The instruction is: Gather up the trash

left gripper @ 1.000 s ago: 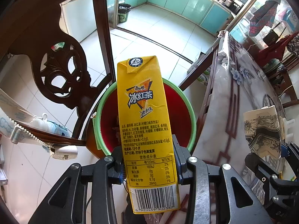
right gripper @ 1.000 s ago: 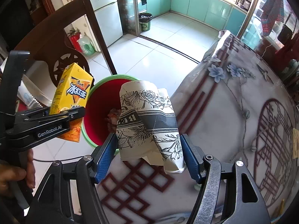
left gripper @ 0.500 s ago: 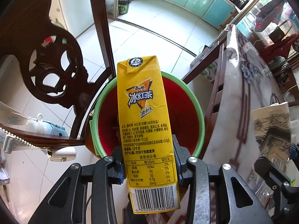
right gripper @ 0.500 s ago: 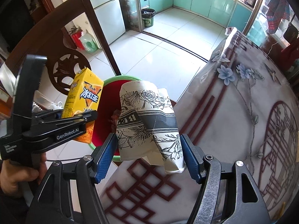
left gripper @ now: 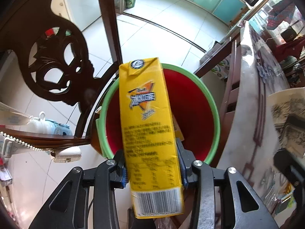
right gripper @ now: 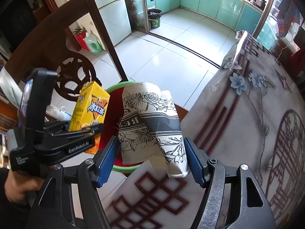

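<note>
From the left wrist camera, the left gripper [left gripper: 153, 168] now hangs lower over the red bin [left gripper: 198, 126] than a second ago: the green rim fills more of the view and the yellow drink carton [left gripper: 150, 129] stands straight above the red mouth. Its jaws are opening at this moment with the carton between them; the carton looks blurred and tipped a little against the fingers, so I judge the grip is letting go and the drop into the bin has begun, though whether the pads have quite left the carton's sides is hard to tell. The carton hides most of the bin's bottom, so what already lies in it cannot be made out, and the carved wooden chair [left gripper: 57, 72] covers the floor to the left. From the right wrist camera, the right gripper [right gripper: 153, 157] has drifted closer to the bin, whose rim [right gripper: 116, 86] shows behind its load, and its jaws stand fairly wide, closed on the crushed paper cups [right gripper: 150, 126] printed with black flowers, held above the edge of the patterned table [right gripper: 247, 114]. The cups block much of the bin's mouth, and the person's hand [right gripper: 17, 187] is cut off at the frame's edge.
</note>
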